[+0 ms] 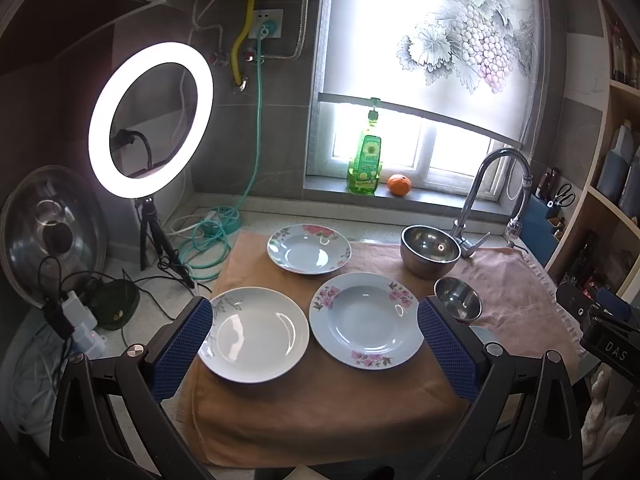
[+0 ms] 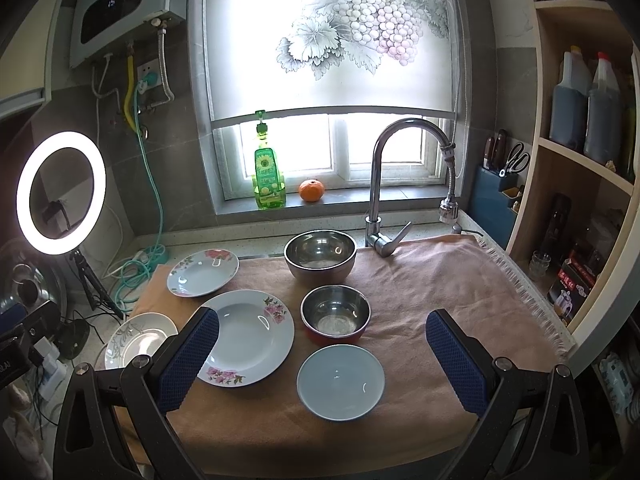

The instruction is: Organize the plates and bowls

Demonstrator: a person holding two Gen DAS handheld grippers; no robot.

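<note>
On the towel (image 2: 420,280) before you: three flowered or patterned plates, one plain, and two steel bowls, all lying apart, nothing stacked. Your left gripper (image 1: 316,340) is spread wide and carries nothing; between its pads sit the grey-sprig plate (image 1: 256,334) on its left side and the pink-flowered plate (image 1: 366,320) beside it, rims close but seemingly not touching. The rose-rimmed plate (image 1: 309,249) lies farther back, the large steel bowl (image 1: 430,250) near the faucet (image 1: 480,200), the small steel bowl (image 1: 458,298) just in front of that. Your right gripper (image 2: 322,360) is likewise wide open and empty, hanging over the plain blue plate (image 2: 341,382), which lies just below the small bowl. Risks, as judged: glazed rims look slick, so a shallow pinch may let a plate tip out; lifting one plate could clip its neighbour; the towel may drag and shift the rest; a bowl swung back could strike the faucet.
</note>
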